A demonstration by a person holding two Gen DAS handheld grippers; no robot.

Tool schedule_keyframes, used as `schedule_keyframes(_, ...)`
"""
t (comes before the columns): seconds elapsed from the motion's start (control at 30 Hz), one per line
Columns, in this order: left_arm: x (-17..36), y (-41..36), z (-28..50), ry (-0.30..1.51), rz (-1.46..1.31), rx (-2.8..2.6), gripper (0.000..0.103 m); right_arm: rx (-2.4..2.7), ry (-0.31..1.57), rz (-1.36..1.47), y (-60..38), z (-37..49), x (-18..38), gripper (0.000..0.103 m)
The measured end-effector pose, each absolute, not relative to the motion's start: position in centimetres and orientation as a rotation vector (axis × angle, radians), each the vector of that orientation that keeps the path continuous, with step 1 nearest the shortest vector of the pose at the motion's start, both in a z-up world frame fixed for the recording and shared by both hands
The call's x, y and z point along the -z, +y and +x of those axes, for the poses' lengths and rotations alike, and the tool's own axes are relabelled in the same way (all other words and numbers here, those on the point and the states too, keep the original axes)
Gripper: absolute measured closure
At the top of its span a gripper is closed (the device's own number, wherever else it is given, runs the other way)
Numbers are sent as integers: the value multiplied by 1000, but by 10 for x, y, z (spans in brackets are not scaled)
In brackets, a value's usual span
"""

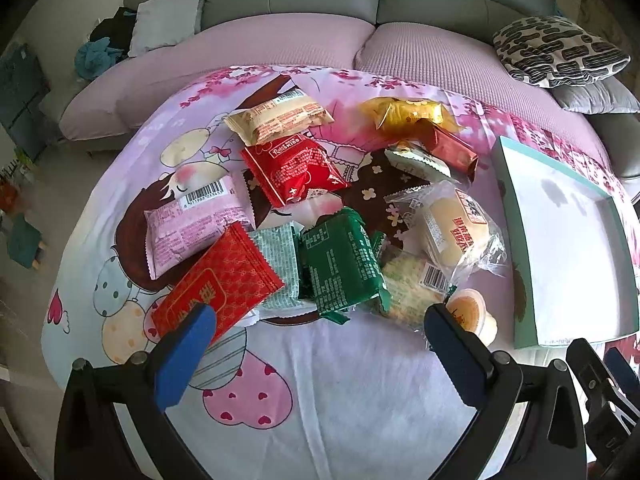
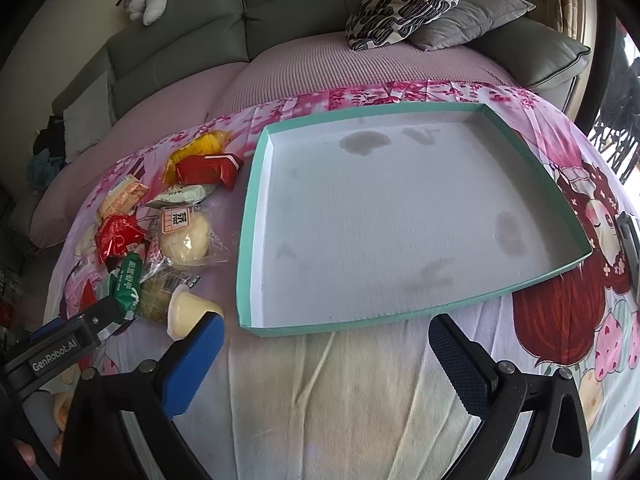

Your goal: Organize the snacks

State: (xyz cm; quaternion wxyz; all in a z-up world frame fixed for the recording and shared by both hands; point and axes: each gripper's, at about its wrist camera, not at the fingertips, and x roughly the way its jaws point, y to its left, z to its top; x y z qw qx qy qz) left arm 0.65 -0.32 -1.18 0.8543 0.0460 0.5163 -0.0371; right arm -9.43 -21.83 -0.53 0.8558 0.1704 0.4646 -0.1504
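Your left gripper and right gripper hover wide, holding nothing. Snack pile lies on the desk, left of the teal tray.

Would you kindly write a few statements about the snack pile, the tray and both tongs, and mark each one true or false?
1. The teal tray holds no snacks. True.
2. The left tongs grip the dark green packet. False: they are open and hold nothing.
3. A jelly cup lies on the cloth between the snack pile and the tray. True.
4. The right tongs are shut on the jelly cup. False: they are open, with nothing between them.
5. A black-and-white patterned cushion rests on the sofa behind the tray. True.
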Motion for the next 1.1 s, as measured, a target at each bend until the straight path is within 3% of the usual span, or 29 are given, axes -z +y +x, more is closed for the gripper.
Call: schedule_keyframes(1.1,15,-1,8,1113,66,81,0,321,988,370,-215,-92,9,0)
